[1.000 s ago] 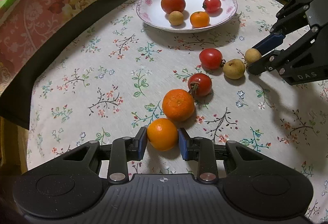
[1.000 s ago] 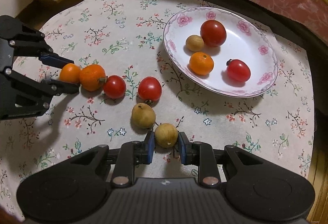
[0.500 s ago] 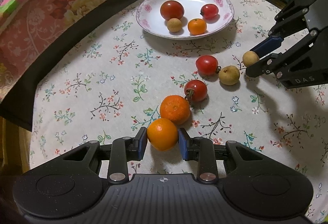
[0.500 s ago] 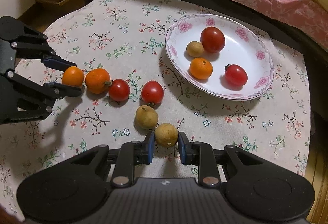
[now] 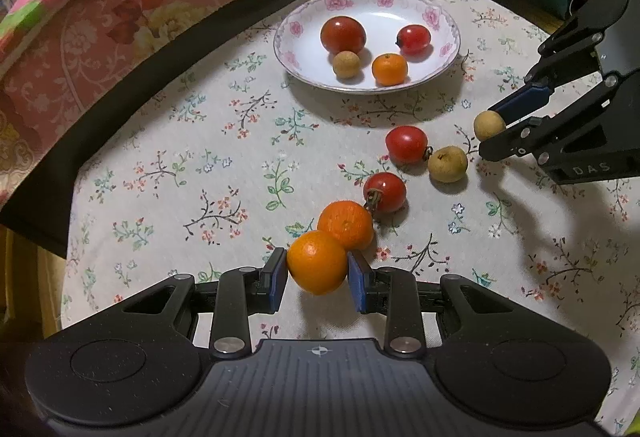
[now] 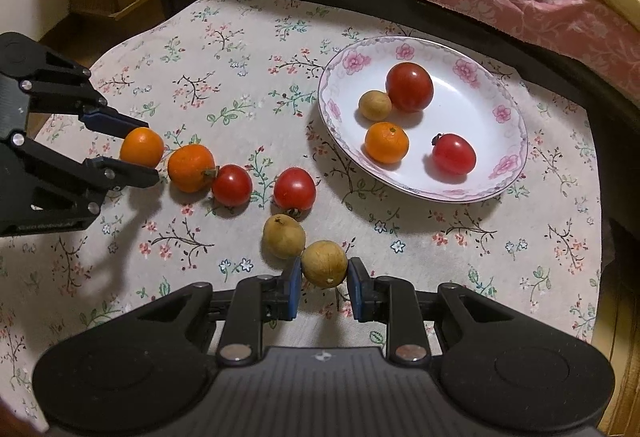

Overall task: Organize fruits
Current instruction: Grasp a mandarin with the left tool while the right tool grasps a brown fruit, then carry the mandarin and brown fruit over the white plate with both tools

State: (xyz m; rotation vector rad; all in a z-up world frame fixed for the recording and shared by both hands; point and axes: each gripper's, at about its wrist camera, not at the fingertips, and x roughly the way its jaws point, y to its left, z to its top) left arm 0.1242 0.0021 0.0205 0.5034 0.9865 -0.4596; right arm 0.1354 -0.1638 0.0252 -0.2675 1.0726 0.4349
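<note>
Change since earlier frame: both tongs risen with their fruit, the plate shrinking in view; grips unchanged.

Left wrist view: left tongs (image 5: pixel 317 273) clenched on a mandarin (image 5: pixel 317 261), lifted clear of the floral surface (image 5: pixel 168 173). Second mandarin (image 5: pixel 345 225) just behind it. Plate (image 5: pixel 450 53) lies ahead and slightly right, holding four fruits; two tomatoes and one longan left between.

Right wrist view: right tongs (image 6: pixel 323 278) clenched on a longan (image 6: pixel 324 264), another longan (image 6: pixel 283 236) just beside. Plate (image 6: pixel 516 153) ahead, up-right, nearer this hand.
</note>
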